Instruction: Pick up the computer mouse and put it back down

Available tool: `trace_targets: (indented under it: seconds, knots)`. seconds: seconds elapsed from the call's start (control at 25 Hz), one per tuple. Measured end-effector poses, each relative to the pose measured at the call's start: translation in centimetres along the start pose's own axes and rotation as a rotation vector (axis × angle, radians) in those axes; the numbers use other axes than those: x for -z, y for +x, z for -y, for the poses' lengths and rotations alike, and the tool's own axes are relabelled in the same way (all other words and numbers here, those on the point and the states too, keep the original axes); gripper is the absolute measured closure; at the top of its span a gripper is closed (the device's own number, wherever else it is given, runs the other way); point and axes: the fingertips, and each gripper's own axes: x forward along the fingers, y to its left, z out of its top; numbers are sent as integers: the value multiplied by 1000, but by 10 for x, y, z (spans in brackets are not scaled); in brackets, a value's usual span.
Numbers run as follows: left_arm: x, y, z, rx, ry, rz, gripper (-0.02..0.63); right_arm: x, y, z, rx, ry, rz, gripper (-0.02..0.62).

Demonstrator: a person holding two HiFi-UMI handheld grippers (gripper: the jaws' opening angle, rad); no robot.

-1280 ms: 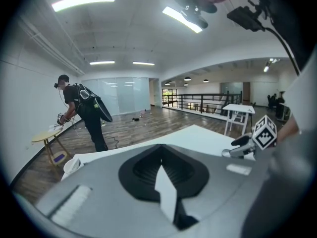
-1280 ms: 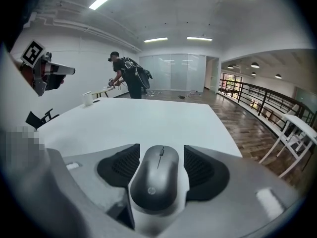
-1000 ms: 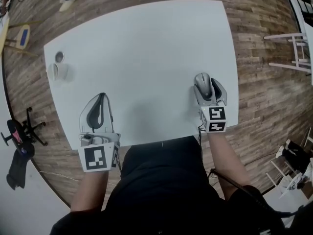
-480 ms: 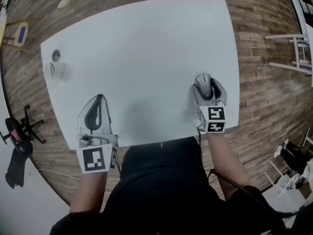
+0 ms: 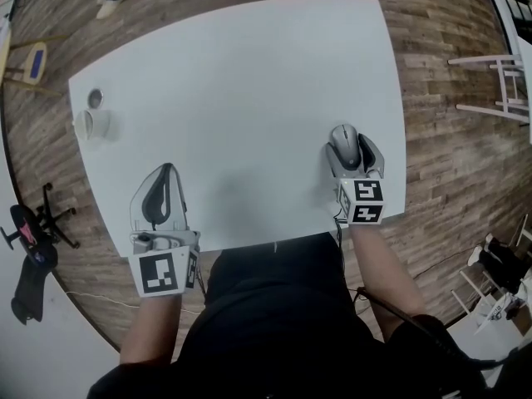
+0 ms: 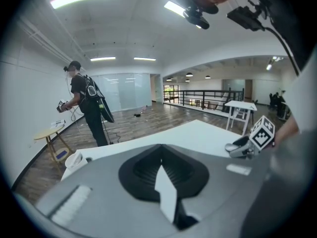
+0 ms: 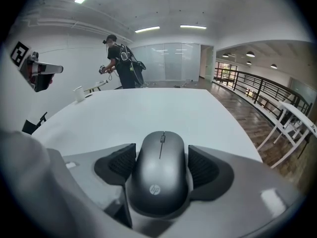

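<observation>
The right gripper (image 7: 159,158) has just been letting its jaws out, and they now stand as wide as they look able to go. The mouse (image 7: 158,177) sits between them, flat on the table (image 5: 249,73) near the front right edge. In the head view the mouse lies where it lay a second ago, so the only change is in the jaws, not in where the mouse is. That suggests the put-down is done and this is the release. What seems left is to draw the gripper back off the mouse without nudging it. In the right gripper view the two dark ribbed pads flank the sides of the mouse very closely. The left pad (image 7: 118,163) shows a thin gap, and the right pad sits right at the flank, with no sign of a squeeze, so I read the jaws as apart and no longer holding. The left gripper (image 6: 161,152) hangs over the front left of the table, well apart from the mouse, its jaws together on nothing.
</observation>
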Motion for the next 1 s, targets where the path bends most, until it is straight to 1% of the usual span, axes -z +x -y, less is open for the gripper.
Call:
trace_targets:
  seconds: [0.28,0.44,0.64,0.84,1.0]
  knots:
    - [-5,-4,3,-5,-3,17,598,1,3,1,-7,0,-12,279]
    - [-8,-9,0,-28,3,30,598,1,6,1,-17,-11,-16,295]
    - [-11,-18,-3,-44,-3,39,598,2,9,2,-37,-14,-39,298]
    - [-14,-24,-7,-68,-10,58,598,-14,7,1,-40,-34,-14,298]
    - [-25,-27,-4,-81,32,85,598,-28,3,1,-44,-49,11,298]
